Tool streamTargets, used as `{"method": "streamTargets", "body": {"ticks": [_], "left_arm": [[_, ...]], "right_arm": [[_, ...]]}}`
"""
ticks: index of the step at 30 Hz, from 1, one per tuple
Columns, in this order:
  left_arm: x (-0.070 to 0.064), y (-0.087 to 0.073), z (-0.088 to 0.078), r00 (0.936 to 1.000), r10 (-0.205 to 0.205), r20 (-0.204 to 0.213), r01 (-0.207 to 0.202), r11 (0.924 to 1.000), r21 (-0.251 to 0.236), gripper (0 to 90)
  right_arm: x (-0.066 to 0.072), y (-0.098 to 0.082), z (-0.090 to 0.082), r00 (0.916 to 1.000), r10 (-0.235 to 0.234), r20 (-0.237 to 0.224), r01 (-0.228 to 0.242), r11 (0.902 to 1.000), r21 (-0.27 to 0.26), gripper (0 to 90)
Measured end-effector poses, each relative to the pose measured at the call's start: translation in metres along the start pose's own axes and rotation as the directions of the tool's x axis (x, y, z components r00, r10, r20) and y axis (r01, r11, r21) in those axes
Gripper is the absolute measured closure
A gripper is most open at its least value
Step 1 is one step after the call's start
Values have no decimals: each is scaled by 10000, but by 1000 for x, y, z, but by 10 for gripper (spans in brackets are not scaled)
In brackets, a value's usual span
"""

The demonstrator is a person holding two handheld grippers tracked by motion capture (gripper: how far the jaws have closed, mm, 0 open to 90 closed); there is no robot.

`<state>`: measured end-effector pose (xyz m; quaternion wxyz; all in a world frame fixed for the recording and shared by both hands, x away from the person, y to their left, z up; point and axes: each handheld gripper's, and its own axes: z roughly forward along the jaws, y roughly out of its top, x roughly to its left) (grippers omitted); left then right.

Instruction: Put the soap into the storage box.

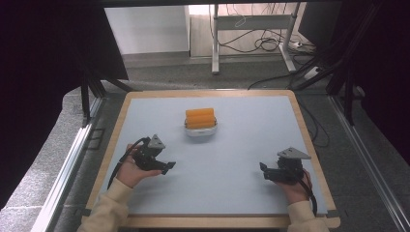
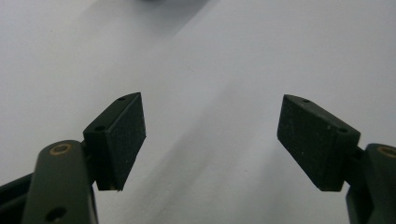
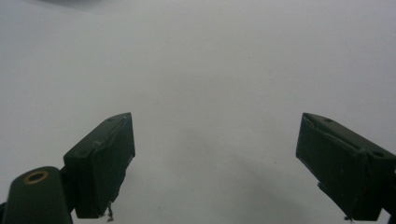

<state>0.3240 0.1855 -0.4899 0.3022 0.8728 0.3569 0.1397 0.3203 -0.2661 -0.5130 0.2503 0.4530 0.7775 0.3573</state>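
Looking down from the high view, nothing seems begun: the white dish (image 1: 200, 129) with orange rolls (image 1: 200, 118) sits untouched mid-table, toward the far side, their long axis running left to right. The left gripper (image 1: 167, 167) and right gripper (image 1: 263, 169) rest near the front edge, well apart from it.

Left gripper view: jaws spread wide, holding nothing, over bare table (image 2: 224, 56).

Right gripper view: jaws likewise wide and empty.
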Motion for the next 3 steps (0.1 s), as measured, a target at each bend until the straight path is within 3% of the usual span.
{"method": "streamTargets", "body": {"ticks": [3], "left_arm": [[2,0,-2,10000,-60,1,60,9999,-99,230]], "right_arm": [[0,0,0,10000,-32,0,32,9999,-98,121]]}}
